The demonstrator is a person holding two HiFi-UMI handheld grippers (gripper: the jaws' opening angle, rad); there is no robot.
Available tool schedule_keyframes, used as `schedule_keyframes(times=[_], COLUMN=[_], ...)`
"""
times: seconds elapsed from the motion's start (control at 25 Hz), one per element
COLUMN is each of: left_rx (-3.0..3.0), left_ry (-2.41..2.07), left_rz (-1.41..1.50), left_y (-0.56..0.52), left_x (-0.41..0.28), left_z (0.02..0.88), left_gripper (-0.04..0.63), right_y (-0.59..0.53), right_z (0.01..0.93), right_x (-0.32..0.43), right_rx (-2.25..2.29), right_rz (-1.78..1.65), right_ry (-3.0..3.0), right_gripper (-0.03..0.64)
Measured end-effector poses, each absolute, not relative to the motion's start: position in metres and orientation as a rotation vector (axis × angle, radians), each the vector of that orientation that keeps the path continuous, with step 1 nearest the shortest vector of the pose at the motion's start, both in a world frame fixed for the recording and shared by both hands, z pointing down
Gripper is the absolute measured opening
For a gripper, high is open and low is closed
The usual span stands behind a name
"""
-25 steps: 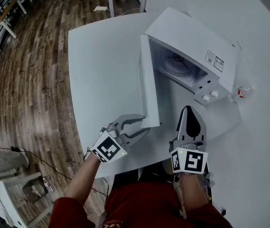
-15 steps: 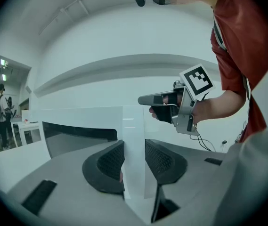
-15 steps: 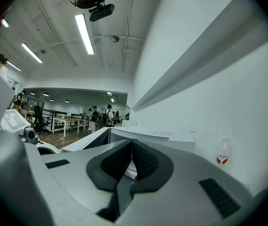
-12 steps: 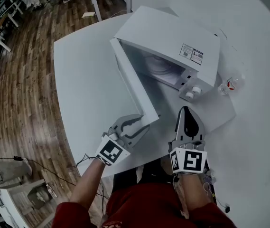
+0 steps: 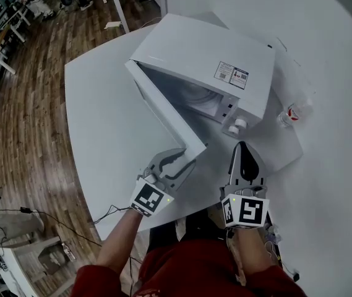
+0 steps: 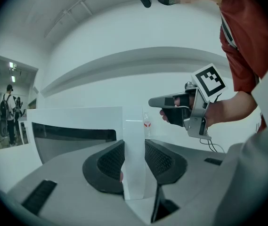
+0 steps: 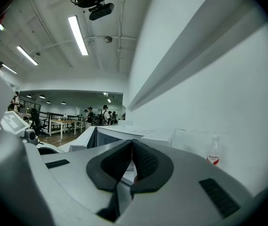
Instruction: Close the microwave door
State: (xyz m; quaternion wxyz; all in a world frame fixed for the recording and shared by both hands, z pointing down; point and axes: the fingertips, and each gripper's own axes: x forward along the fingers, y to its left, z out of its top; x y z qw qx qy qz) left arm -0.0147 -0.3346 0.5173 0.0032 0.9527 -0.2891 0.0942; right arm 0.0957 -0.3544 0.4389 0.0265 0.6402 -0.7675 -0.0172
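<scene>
A white microwave [image 5: 206, 48] stands on the white table [image 5: 101, 122] with its door [image 5: 163, 113] part-way open, the free edge towards me. My left gripper [image 5: 185, 159] has that free edge between its pads; its jaws have just been closing on it. In the left gripper view the door's edge [image 6: 134, 131] fills the gap between the black pads [image 6: 111, 161]. My right gripper [image 5: 244, 146] hovers to the right of the door, in front of the microwave's knobs [image 5: 236, 125], shut and holding nothing. The right gripper view looks past its closed gripper [image 7: 132, 145] at the microwave [image 7: 124, 135].
A small clear bottle with a red label [image 5: 289, 114] stands to the right of the microwave near the wall. The table's edge curves round on the left above a wooden floor [image 5: 21, 122]. People stand far off in the room [image 6: 6, 109].
The door has swung closer to the microwave's front, with my left gripper on its edge. Both grippers have shifted along with it, and the view has turned.
</scene>
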Motion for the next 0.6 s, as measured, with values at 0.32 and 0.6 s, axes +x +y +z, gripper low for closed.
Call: schedule_keyframes(times=[0.32,0.6], left_rx=[2.961,2.93], left_ry=[-0.959,-1.033], left_rz=[0.28,0.26], left_y=[-0.359,-0.38], left_x=[0.016,0.039], left_z=[0.517,0.516], left_gripper=[0.147,0.147], right_y=[-0.369,-0.381], right_z=[0.443,0.445], right_x=[0.131,0.152], right_rx=[2.002,1.987], right_rz=[-0.023,-0.033], right_ry=[-2.366,-2.377], right_gripper=[0.023,0.023])
